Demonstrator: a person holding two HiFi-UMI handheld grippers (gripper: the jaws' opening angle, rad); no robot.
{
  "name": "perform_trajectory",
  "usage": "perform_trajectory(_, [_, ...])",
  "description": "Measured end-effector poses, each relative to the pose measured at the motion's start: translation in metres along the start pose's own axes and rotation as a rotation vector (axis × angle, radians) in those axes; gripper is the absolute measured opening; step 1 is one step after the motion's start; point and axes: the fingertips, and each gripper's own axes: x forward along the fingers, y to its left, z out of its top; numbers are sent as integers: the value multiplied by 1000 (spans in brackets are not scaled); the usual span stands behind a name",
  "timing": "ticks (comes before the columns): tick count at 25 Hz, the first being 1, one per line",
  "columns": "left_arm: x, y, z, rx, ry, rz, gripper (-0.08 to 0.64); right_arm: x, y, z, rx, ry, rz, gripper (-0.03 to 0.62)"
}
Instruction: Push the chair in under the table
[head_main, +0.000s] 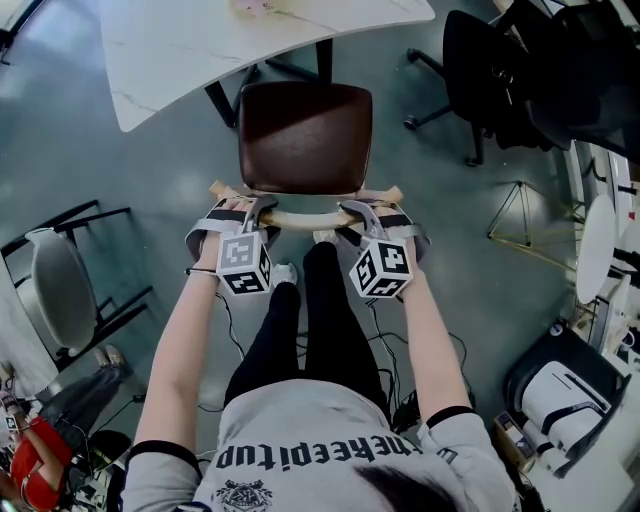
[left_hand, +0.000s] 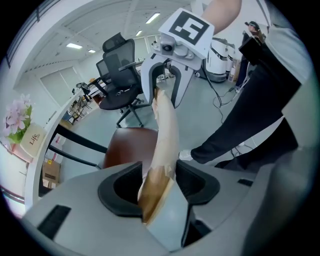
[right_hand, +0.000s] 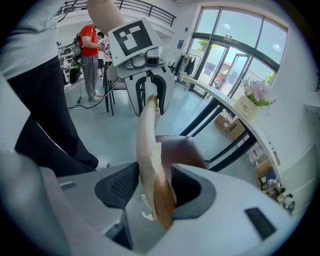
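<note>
A chair with a dark brown seat stands just before the white marble table, its front edge at the table's black legs. Its curved pale wooden back rail is nearest me. My left gripper is shut on the rail's left part and my right gripper on its right part. In the left gripper view the rail runs between the jaws of the left gripper toward the right gripper. In the right gripper view the rail sits pinched in the right gripper.
Black office chairs stand at the upper right. A grey chair is at the left, a thin wire frame and a white machine at the right. Cables lie on the floor by my legs. A person in red stands at the lower left.
</note>
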Motion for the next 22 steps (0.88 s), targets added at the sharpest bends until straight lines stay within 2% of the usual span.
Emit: perform_trajectory(22, [19,52,18,-64,7,39,216,7,-62,-22,-70,-26,18,209])
